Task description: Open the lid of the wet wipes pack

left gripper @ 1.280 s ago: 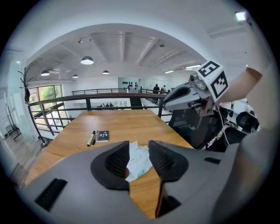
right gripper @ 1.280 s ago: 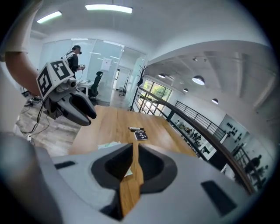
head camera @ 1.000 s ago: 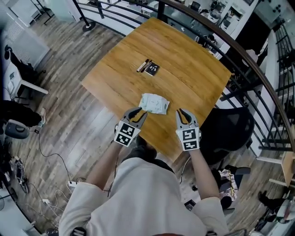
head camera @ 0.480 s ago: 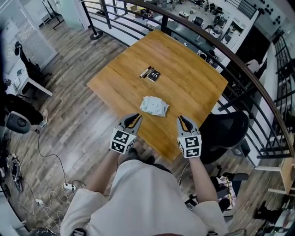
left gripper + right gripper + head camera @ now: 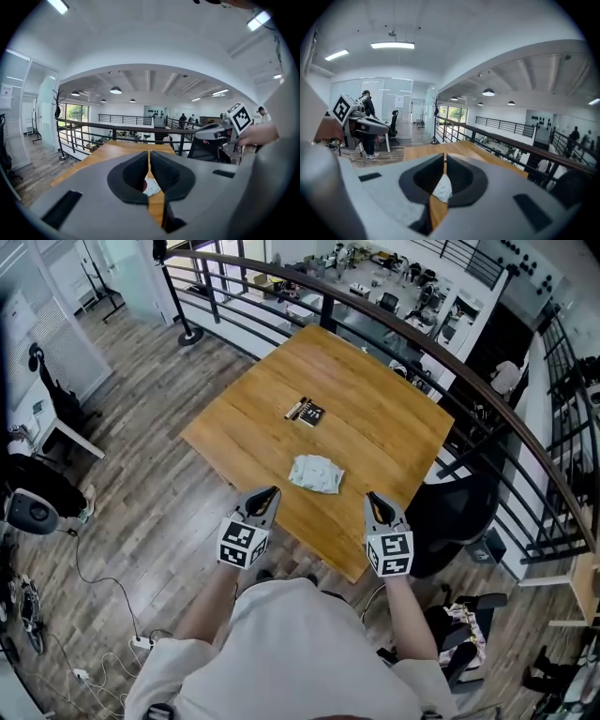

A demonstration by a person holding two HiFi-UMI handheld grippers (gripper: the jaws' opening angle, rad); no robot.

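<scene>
The wet wipes pack (image 5: 316,473) is a pale, crumpled packet lying flat on the wooden table (image 5: 394,418), near its front edge. Both grippers hover off the table's near edge, short of the pack and not touching it. My left gripper (image 5: 269,492) is at the pack's lower left; its jaws are closing to a thin slit with nothing between them. My right gripper (image 5: 372,497) is at the lower right, its jaws together and empty. In the left gripper view the pack (image 5: 151,187) shows below the left gripper's jaw tips (image 5: 149,157). In the right gripper view the pack (image 5: 442,190) shows below the right gripper's jaw tips (image 5: 445,161).
A small black item with a pen (image 5: 305,412) lies farther back on the table. A dark metal railing (image 5: 487,399) curves round the far and right sides. A black chair (image 5: 459,512) stands by the table's right corner. Cables (image 5: 103,568) lie on the floor at left.
Both grippers have drawn back from the pack toward the person and risen. The left gripper's jaws, wide apart before, have come nearly together. The pack has not moved.
</scene>
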